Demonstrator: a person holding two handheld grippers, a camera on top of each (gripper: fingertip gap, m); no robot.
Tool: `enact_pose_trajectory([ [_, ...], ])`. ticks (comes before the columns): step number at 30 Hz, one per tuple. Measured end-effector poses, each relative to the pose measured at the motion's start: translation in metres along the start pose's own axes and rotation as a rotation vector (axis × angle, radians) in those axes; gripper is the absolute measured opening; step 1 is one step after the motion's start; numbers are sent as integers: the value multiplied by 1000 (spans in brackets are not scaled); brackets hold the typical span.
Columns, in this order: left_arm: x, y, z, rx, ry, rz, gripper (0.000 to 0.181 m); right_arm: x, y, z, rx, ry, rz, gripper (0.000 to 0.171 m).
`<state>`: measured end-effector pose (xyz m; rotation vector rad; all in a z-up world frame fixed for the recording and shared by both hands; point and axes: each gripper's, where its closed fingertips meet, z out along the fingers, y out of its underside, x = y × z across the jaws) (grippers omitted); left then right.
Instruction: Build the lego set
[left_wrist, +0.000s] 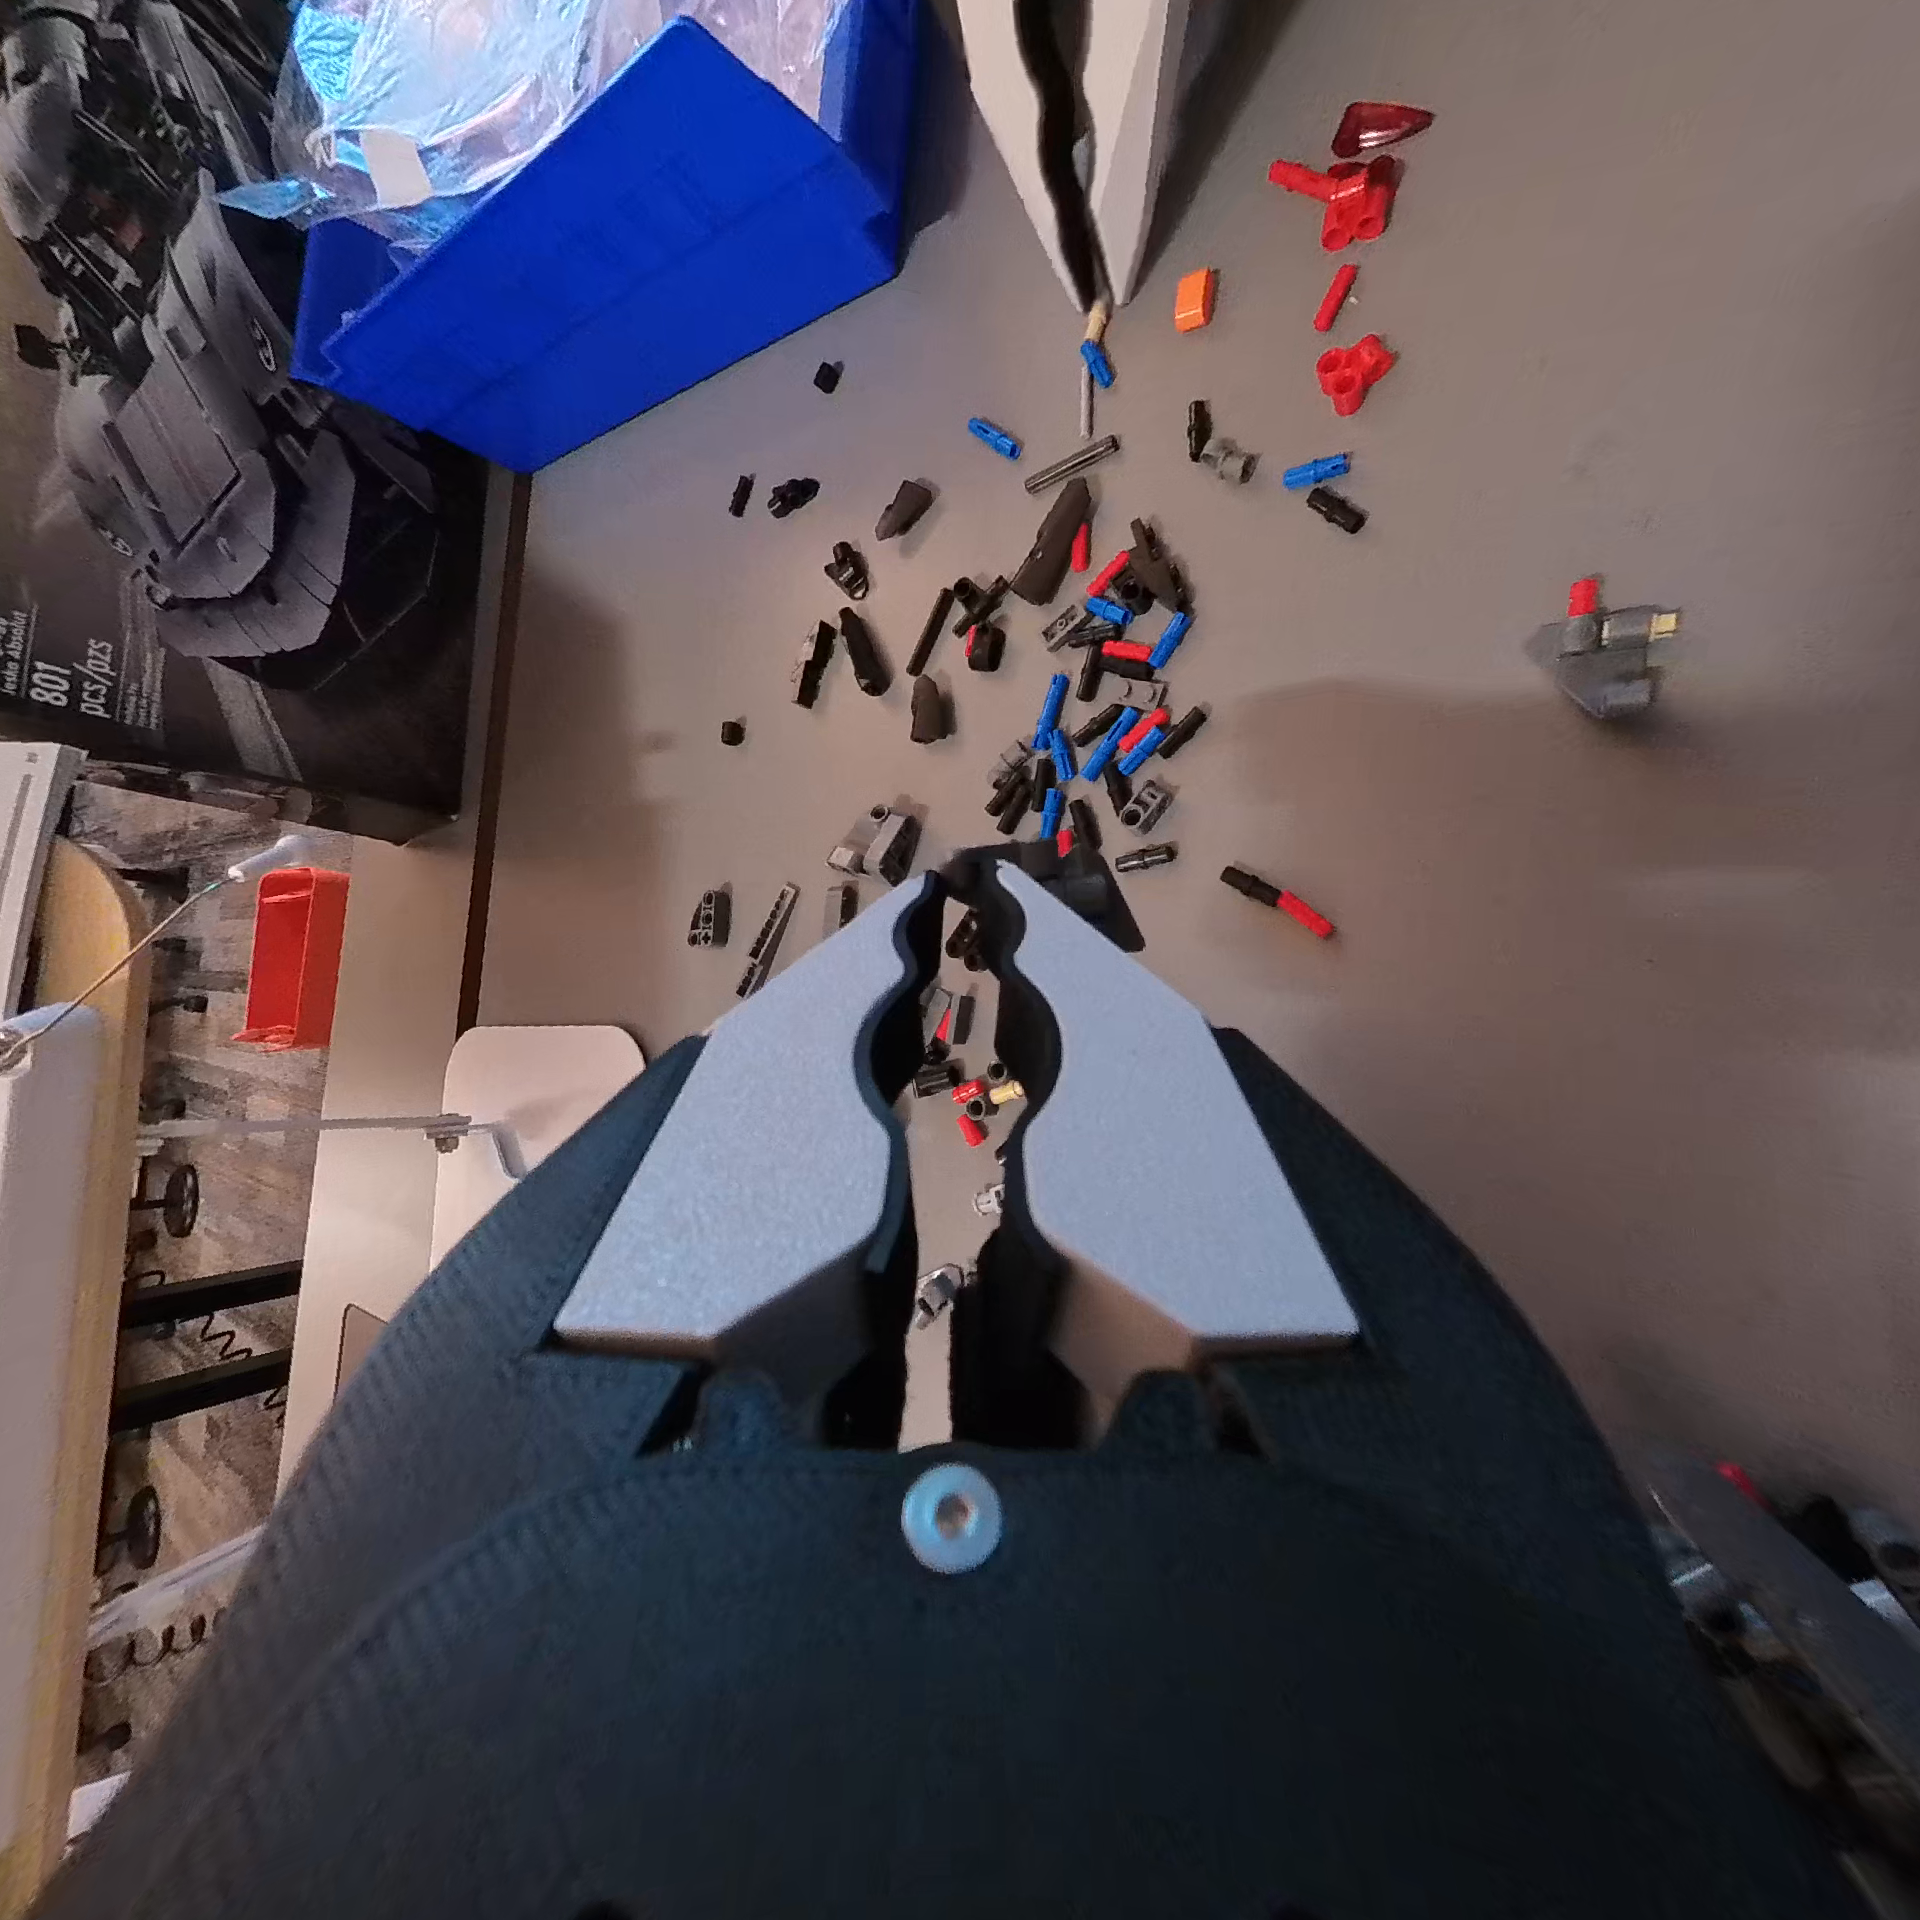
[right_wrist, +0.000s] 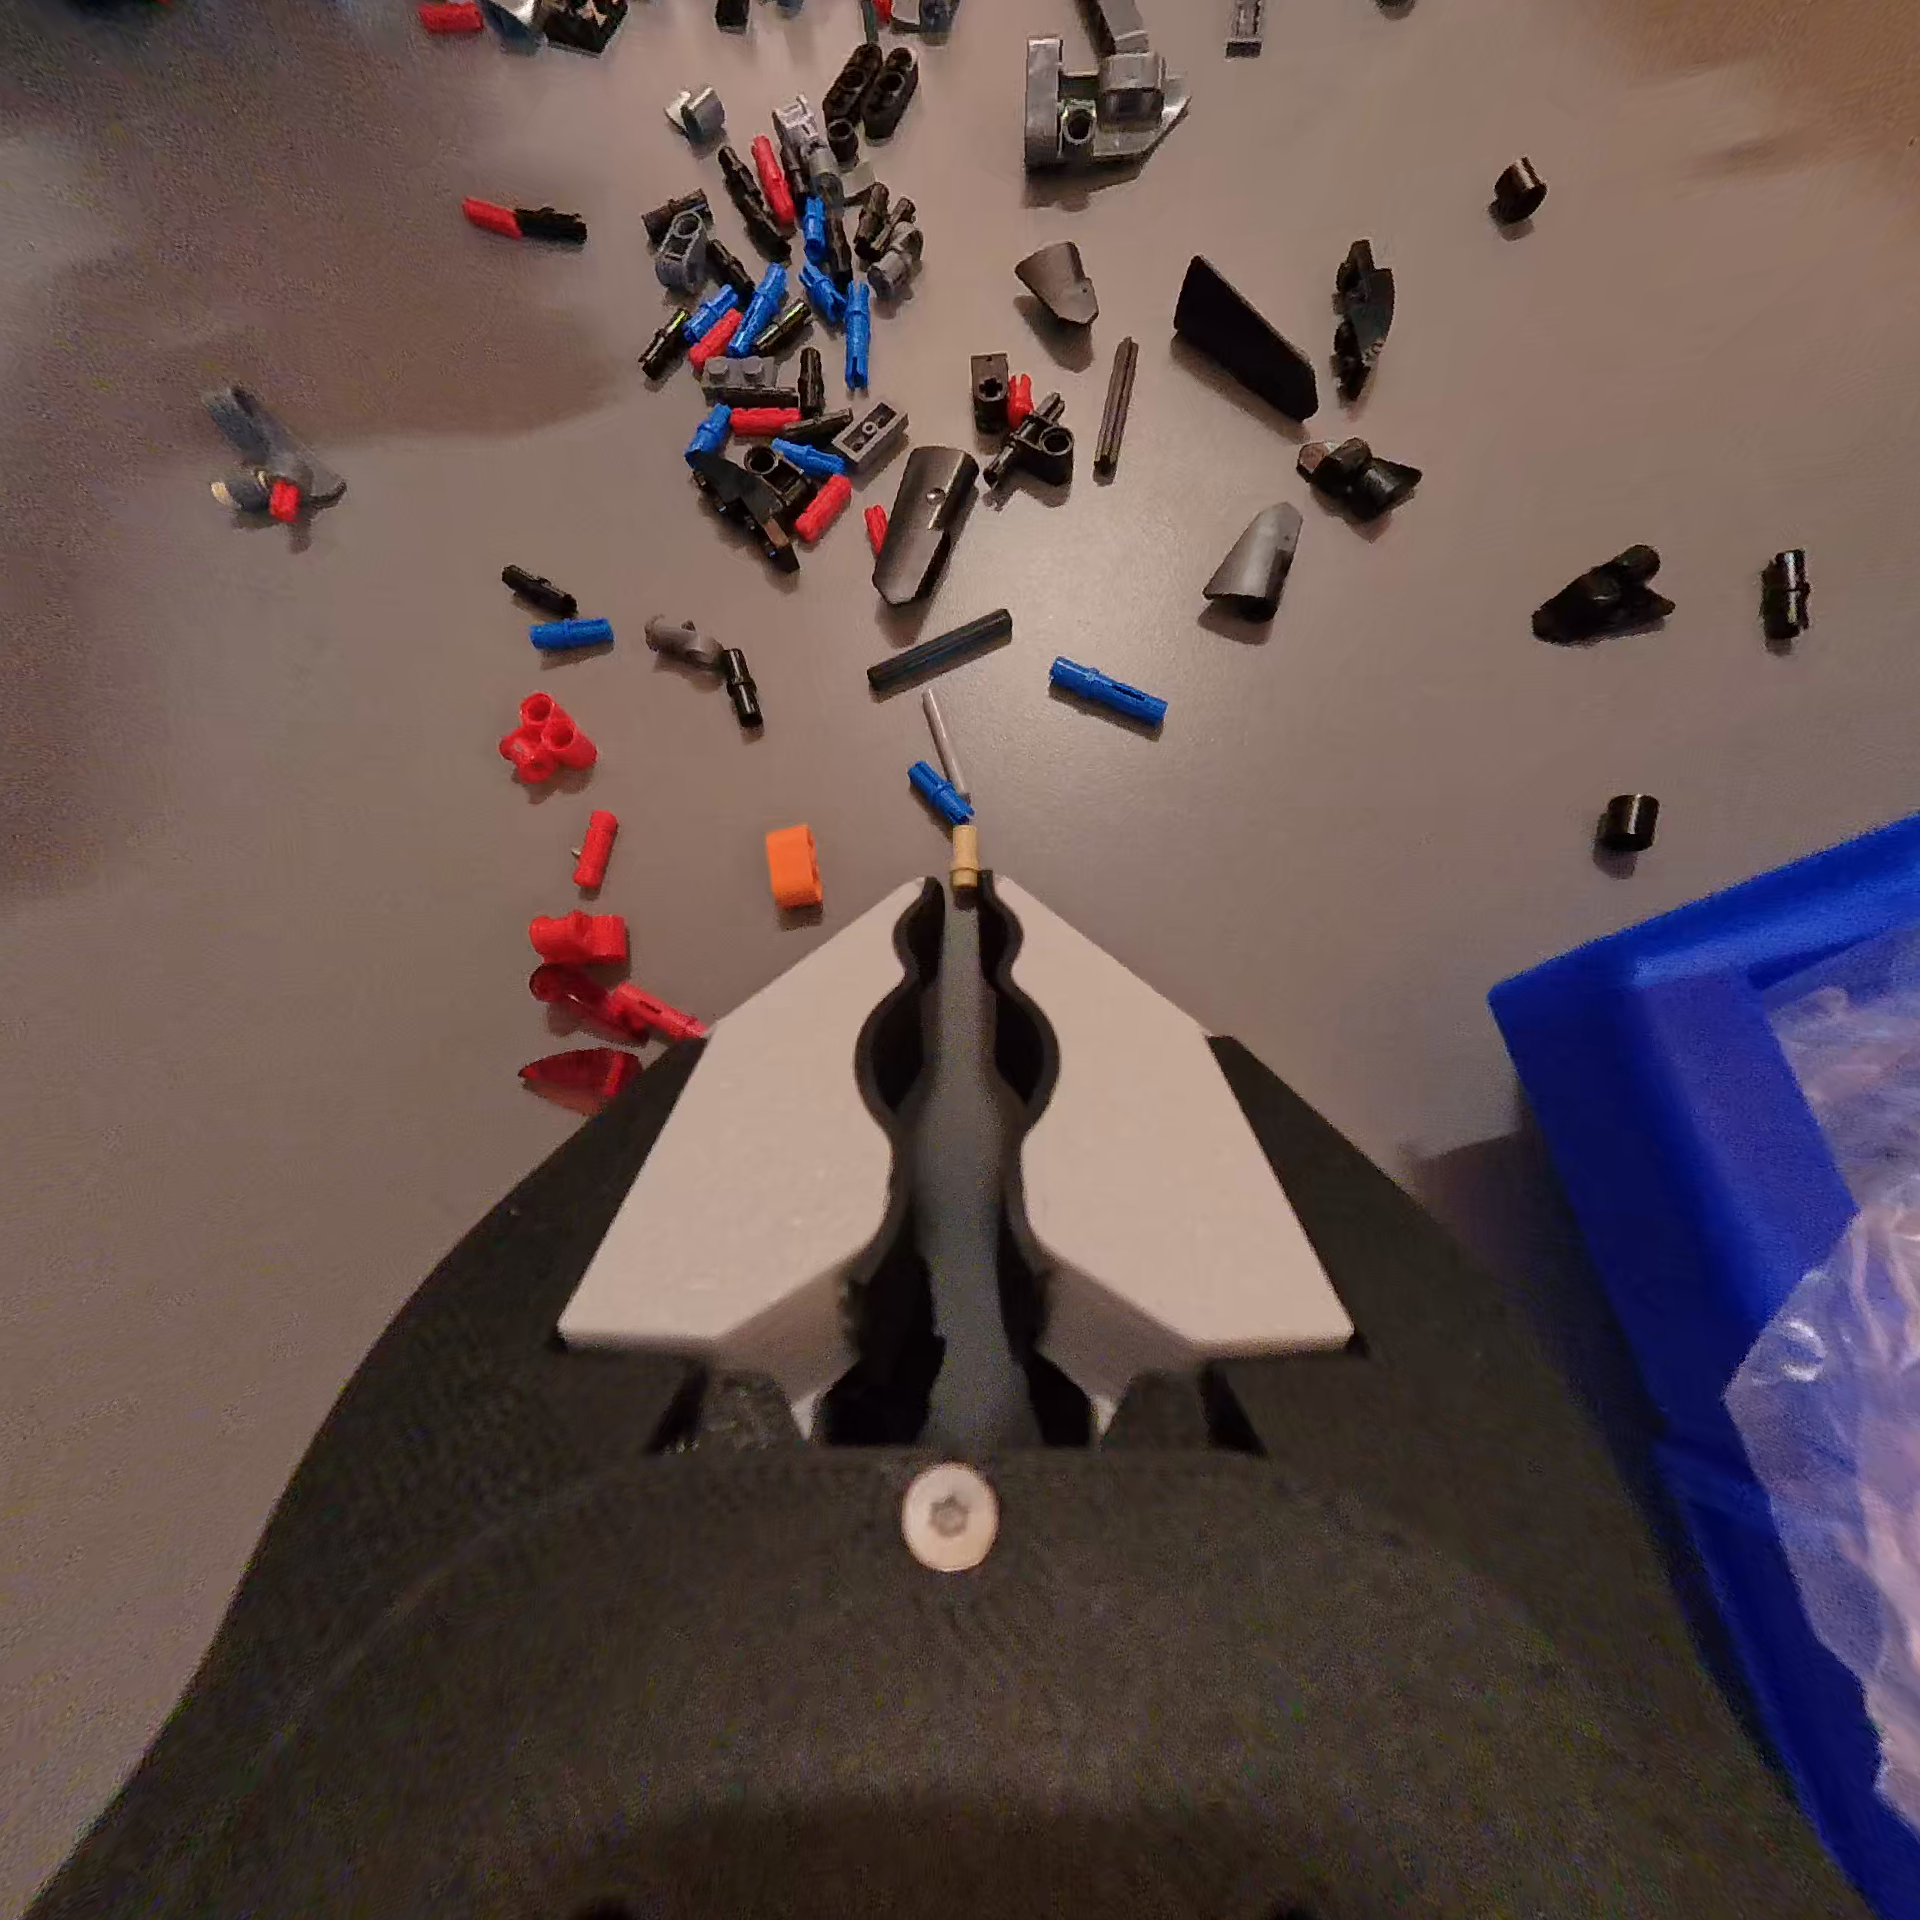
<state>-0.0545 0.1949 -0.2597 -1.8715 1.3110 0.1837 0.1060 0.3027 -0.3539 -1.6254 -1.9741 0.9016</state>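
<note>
Many small black, blue, red and grey Lego pieces (left_wrist: 1101, 707) lie scattered on the grey table (left_wrist: 1558, 935); they also show in the right wrist view (right_wrist: 790, 343). My left gripper (left_wrist: 966, 878) is shut on a black piece (left_wrist: 1091, 899) at the near edge of the pile. My right gripper (right_wrist: 964, 883) is shut on a small tan pin (right_wrist: 964, 854), low over the table beside a blue pin (right_wrist: 940, 792). The right gripper also shows at the top of the left wrist view (left_wrist: 1093, 296). A small grey sub-assembly (left_wrist: 1605, 649) with a red pin lies apart (right_wrist: 265, 457).
A blue bin (left_wrist: 623, 239) holding plastic bags stands at the table's side (right_wrist: 1683, 1143). The dark Lego box (left_wrist: 208, 468) lies beyond the table edge. An orange piece (right_wrist: 795, 862) and red connectors (right_wrist: 545, 740) lie near the right gripper. A larger grey assembly (right_wrist: 1101, 104) lies far off. One gripper's finger ends stand about 20 centimetres off the other's.
</note>
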Motion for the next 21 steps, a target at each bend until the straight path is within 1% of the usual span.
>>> enact_pose_trajectory([
  [1, 0, 0, 0, 0, 0, -1, 4, 0, 0, 0, -2, 4, 7, 6],
  [10, 0, 0, 1, 1, 0, -2, 4, 1, -2, 2, -8, 48, 63, 2],
  [16, -1, 0, 1, -3, -2, -11, 4, 0, -5, 3, -11, 61, 60, 1],
  [18, -2, 0, 1, -5, -3, -22, 4, -4, -12, 1, 12, 70, 50, 1],
  [21, 0, -1, 2, -7, 8, -54, 4, -15, -34, -4, 42, 114, 9, 0],
])
